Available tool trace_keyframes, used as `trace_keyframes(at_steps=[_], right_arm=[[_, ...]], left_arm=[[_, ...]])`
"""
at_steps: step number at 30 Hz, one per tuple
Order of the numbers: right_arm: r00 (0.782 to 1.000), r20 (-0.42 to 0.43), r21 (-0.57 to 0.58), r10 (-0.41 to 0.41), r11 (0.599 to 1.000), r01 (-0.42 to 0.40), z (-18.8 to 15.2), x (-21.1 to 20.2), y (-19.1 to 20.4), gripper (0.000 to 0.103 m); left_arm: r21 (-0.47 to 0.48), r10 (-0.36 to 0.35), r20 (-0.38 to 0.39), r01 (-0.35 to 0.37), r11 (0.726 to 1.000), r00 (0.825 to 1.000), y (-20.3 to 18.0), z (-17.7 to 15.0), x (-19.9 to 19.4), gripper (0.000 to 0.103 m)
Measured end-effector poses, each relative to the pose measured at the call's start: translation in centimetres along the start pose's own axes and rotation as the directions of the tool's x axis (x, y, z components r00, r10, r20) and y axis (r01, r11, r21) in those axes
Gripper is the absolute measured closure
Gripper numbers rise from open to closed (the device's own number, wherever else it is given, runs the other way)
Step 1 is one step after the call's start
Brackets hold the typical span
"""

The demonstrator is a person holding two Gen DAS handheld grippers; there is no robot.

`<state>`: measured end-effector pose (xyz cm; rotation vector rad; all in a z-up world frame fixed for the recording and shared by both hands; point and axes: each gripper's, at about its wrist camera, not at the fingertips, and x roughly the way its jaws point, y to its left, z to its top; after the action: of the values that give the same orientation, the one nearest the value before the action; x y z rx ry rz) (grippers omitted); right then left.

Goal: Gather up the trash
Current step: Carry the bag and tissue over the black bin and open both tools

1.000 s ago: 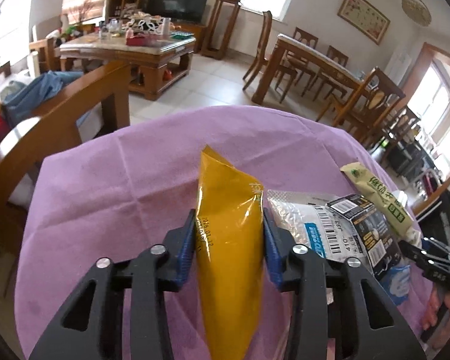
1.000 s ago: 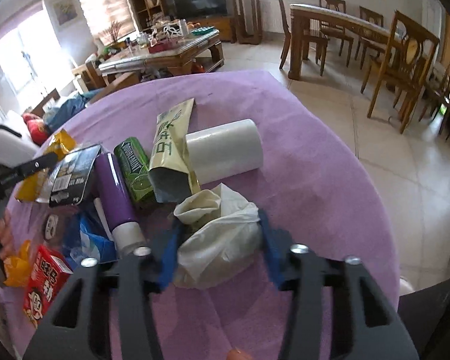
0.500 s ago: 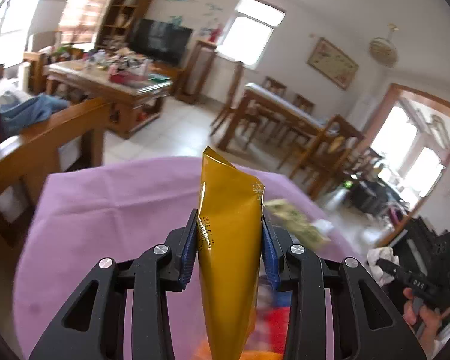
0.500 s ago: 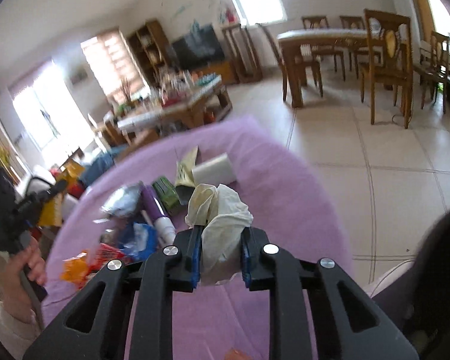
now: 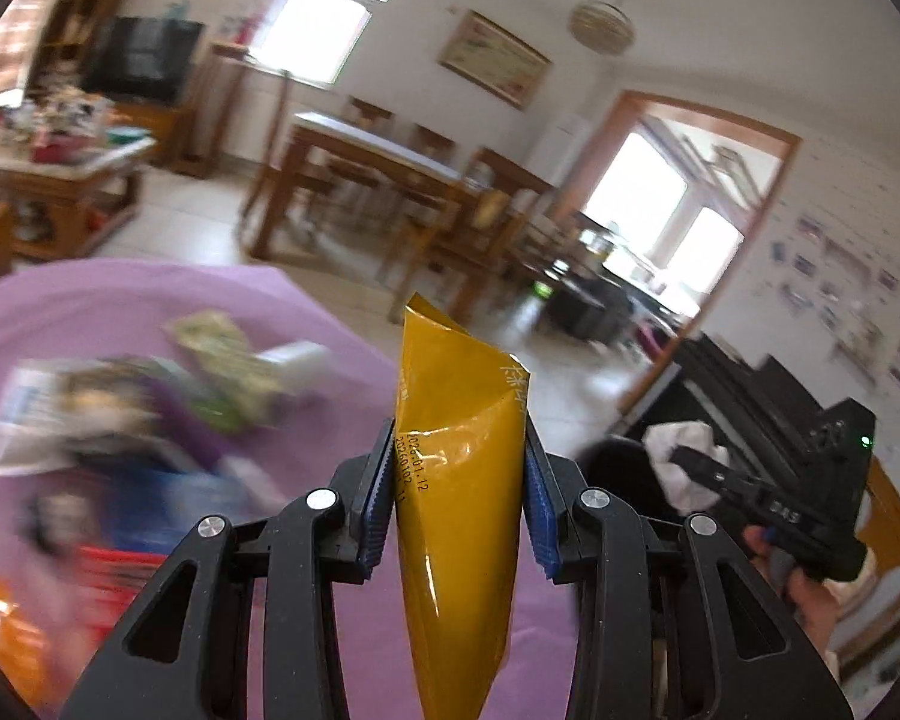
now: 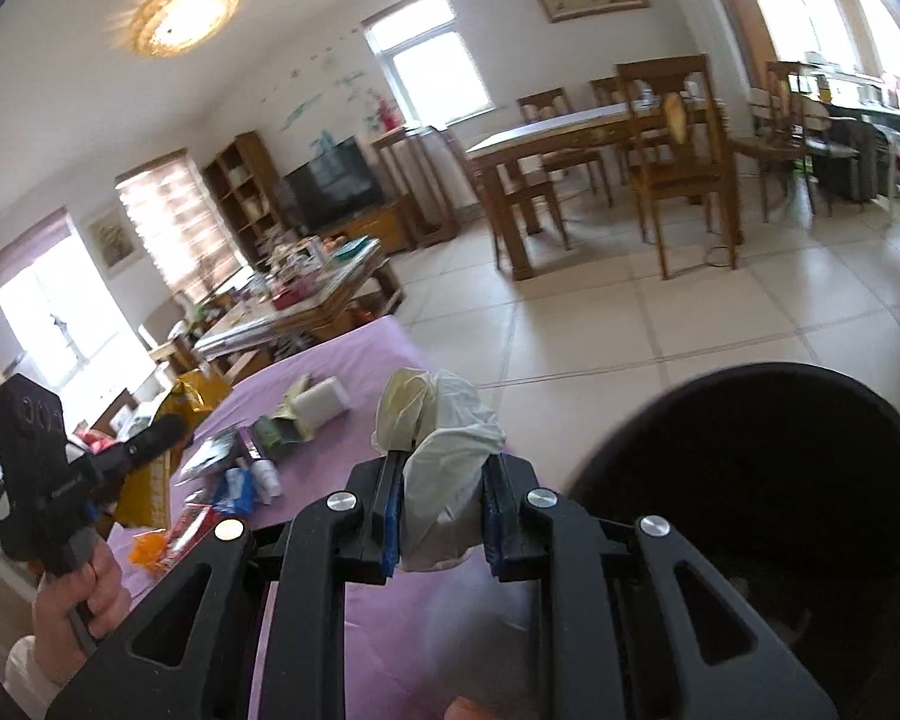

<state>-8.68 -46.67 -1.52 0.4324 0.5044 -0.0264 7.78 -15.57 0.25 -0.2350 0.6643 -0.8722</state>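
two pieces lifted: yellow wrapper [image 5: 459,480] clamped in left gripper [image 5: 457,498], crumpled tissue [image 6: 441,468] in right gripper [image 6: 440,516], near black bin [image 6: 762,480]; more litter on purple table [image 6: 342,372].

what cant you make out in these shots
- Left wrist view: the trash pile on the purple cloth is smeared by motion blur; no labels readable.
- Left wrist view: the yellow packet runs off the bottom edge.
- Right wrist view: the black bin is dark inside; contents unseen.

A home's living and dining room: beyond the claw stand a television [image 6: 330,180], a wooden dining table [image 6: 576,132] with chairs [image 6: 672,162], and a cluttered coffee table [image 6: 306,294].
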Motion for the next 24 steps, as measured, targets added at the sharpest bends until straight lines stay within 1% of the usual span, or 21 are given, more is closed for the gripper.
trace_keyframes(at_steps=[2,3,5,8,10,14,17,19,24], right_arm=[[1.0,0.007,0.019,-0.028,0.999,0.027,-0.4,-0.6,-1.1,0.082],[0.999,0.01,0.03,-0.042,0.999,0.042,-0.5,-1.0,-1.9,0.082],[0.998,0.015,0.051,-0.067,0.997,0.066,-0.7,-1.7,-3.4,0.082],[0.994,0.023,0.085,-0.105,0.991,0.103,-1.0,-2.6,-5.7,0.082],[0.991,0.028,0.11,-0.13,0.986,0.127,-1.1,-3.2,-7.2,0.082],[0.985,0.03,0.146,-0.172,0.975,0.165,-1.6,-4.0,-9.6,0.082],[0.981,0.028,0.167,-0.194,0.968,0.187,-1.9,-4.4,-10.9,0.082],[0.979,0.028,0.176,-0.203,0.965,0.195,-2.1,-4.7,-11.6,0.082],[0.978,0.023,0.192,-0.209,0.961,0.201,-2.6,-4.8,-12.5,0.082]], left_arm=[[0.018,-0.048,-0.028,0.048,0.999,0.998,-2.3,-0.9,2.1,0.065],[0.028,-0.079,-0.047,0.08,0.996,0.996,-3.9,-1.4,3.4,0.065],[0.044,-0.12,-0.074,0.123,0.991,0.99,-5.8,-2.3,5.3,0.065],[0.068,-0.177,-0.122,0.187,0.98,0.977,-9.4,-3.9,8.7,0.065],[0.073,-0.202,-0.15,0.214,0.974,0.968,-11.1,-4.8,10.4,0.065],[0.084,-0.225,-0.203,0.245,0.966,0.953,-14.1,-7.0,13.9,0.065],[0.088,-0.228,-0.231,0.254,0.963,0.946,-15.5,-8.1,16.2,0.065],[0.094,-0.227,-0.249,0.257,0.962,0.941,-16.1,-9.0,17.3,0.065],[0.1,-0.217,-0.272,0.252,0.963,0.937,-16.6,-9.8,18.9,0.065]])
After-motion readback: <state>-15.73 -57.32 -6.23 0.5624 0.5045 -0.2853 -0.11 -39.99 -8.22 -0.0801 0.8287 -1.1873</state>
